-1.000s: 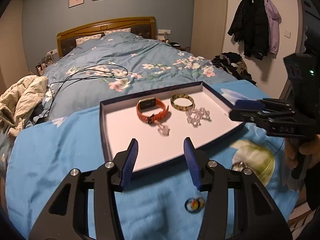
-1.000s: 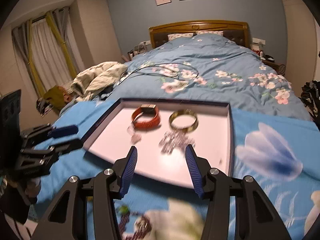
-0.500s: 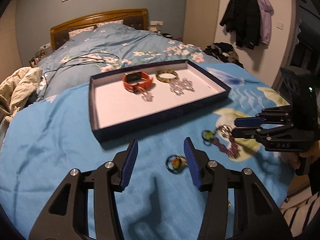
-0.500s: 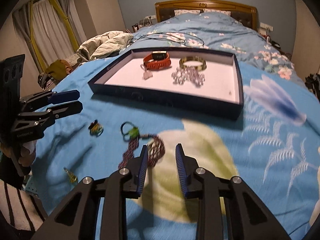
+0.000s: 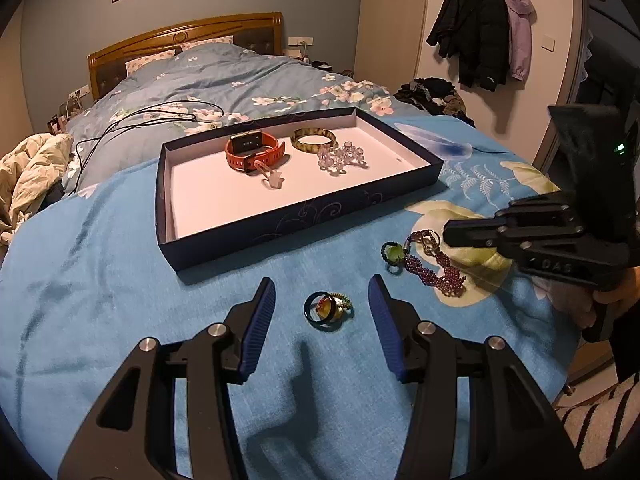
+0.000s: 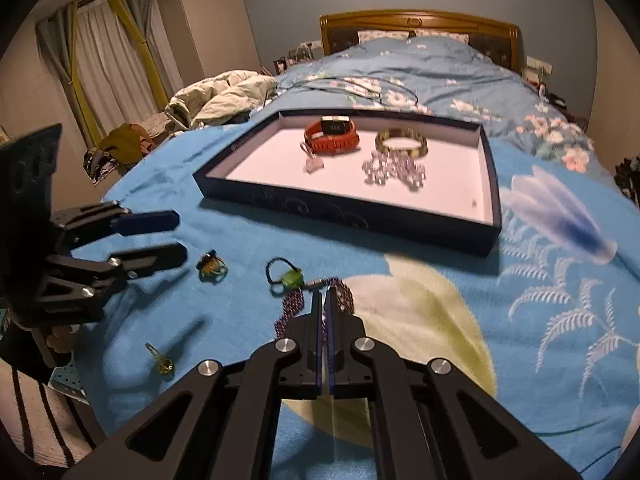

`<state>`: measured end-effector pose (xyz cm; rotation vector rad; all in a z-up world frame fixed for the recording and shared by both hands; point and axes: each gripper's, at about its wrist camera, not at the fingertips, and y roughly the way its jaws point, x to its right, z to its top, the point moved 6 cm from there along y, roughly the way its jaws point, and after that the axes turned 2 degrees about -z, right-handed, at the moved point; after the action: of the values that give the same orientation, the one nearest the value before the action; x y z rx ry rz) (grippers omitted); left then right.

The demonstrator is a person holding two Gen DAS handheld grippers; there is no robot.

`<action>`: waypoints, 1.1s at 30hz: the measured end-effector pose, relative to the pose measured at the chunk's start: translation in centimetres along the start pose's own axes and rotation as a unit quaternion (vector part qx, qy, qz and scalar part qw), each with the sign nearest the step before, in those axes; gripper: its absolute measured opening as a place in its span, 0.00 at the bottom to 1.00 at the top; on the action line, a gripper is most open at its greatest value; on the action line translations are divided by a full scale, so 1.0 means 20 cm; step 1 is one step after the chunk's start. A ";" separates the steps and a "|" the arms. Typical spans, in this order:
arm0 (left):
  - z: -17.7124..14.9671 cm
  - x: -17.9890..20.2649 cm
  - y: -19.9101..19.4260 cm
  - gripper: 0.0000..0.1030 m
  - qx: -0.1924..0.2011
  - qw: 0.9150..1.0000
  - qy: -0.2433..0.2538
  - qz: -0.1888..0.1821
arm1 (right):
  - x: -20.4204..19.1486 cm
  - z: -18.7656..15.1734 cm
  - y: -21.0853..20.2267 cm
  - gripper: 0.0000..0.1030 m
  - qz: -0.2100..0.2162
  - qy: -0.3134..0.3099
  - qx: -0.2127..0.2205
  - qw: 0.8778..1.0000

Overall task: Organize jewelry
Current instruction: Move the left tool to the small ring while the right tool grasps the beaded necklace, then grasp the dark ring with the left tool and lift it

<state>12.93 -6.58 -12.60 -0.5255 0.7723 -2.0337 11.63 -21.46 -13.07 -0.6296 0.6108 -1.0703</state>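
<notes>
1. The bed [image 5: 120,264] fills both views, its bright blue cover spread under everything, with the floral quilt and wooden headboard at the top of each frame.
2. A shallow dark-blue tray [image 5: 304,220] with a white floor lies on the cover, in the upper middle of both views.
3. Inside the tray, toward its far side, sit an orange watch [image 5: 252,152], a greenish bangle [image 5: 313,139] just to its right, a clear bead bracelet [image 5: 340,158] in front of the bangle, and a small pale trinket [image 5: 273,178] in front of the watch.
4. The left claw [image 5: 322,312] stands apart at the bottom centre of its own view, low over the cover.
5. The right claw [image 6: 325,300] is pressed together at the lower middle of its view, its tips down at a purple beaded chain [image 6: 294,306]; whether it pinches the chain I cannot tell.
6. That chain lies on the cover below the tray, a green charm on a dark loop [image 6: 286,276] just to its left.
7. A dark ring with a yellow-green piece [image 5: 326,308] lies on the cover between the left claw's fingers, untouched.
8. A small yellow-green trinket [image 6: 162,362] rests alone at the lower left of the right view.
</notes>
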 end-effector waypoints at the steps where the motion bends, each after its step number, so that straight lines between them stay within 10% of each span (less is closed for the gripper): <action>1: 0.00 0.00 0.00 0.47 0.000 1.000 0.000 -0.001 | 0.00 0.01 -0.01 0.01 0.000 0.000 0.004 1.000; 7: -0.01 0.01 0.01 0.47 -0.001 1.000 0.001 -0.007 | 0.02 0.04 -0.04 0.01 0.009 0.009 0.012 1.000; 11: -0.02 0.02 0.01 0.47 -0.002 1.000 0.003 -0.010 | 0.00 0.02 0.02 0.23 0.008 0.007 -0.005 1.000; 20: -0.04 0.01 0.01 0.48 -0.006 1.000 0.001 -0.013 | -0.07 0.00 0.16 0.21 -0.016 -0.032 -0.035 0.999; 24: -0.05 0.01 0.02 0.49 -0.008 1.000 -0.002 -0.017 | -0.06 0.01 0.16 0.00 -0.013 -0.030 -0.036 0.999; 33: -0.06 0.00 0.03 0.49 -0.008 1.000 -0.005 -0.018 | -0.14 0.06 0.12 0.08 0.033 -0.033 -0.013 0.999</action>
<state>12.53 -6.40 -13.79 -0.5615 0.7796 -2.0574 12.97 -17.89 -13.56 -0.6601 0.5843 -0.9776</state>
